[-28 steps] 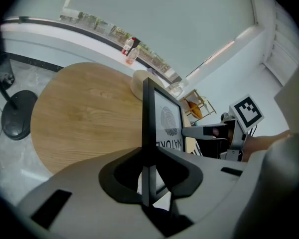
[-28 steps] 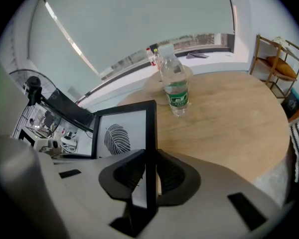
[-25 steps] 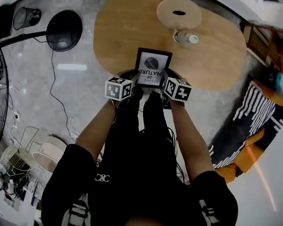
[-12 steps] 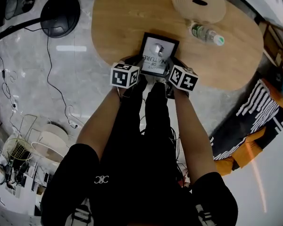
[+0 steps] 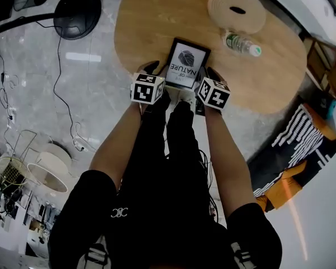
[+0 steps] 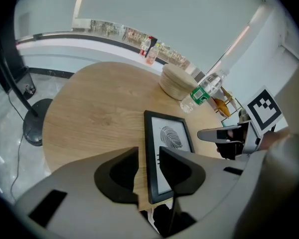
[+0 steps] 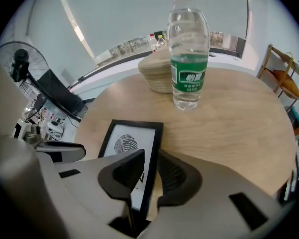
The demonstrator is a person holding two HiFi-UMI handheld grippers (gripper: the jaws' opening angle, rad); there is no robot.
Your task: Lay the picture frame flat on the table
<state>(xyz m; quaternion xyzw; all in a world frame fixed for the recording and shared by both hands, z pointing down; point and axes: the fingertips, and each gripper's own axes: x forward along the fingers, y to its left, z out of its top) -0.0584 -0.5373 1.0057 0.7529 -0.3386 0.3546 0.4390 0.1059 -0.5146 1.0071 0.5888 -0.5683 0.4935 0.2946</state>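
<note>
Your left hand-held gripper [image 6: 148, 154] straddles the left edge of the picture frame [image 6: 172, 138]. Its jaws have just been opening and now stand wide, with the pads clear of the black border. Your right hand-held gripper [image 7: 150, 159] straddles the right edge, its jaws also just opened and not pressing. The picture frame lies flat, face up, on the table [image 5: 151, 21] between the 2 hand-held grippers. A water bottle [image 7: 189, 59] stands beyond the right one.

Smooth matt wooden table [image 5: 151, 32]

A water bottle [image 5: 242, 43] stands upright near a round wooden disc [image 5: 237, 10].
</note>
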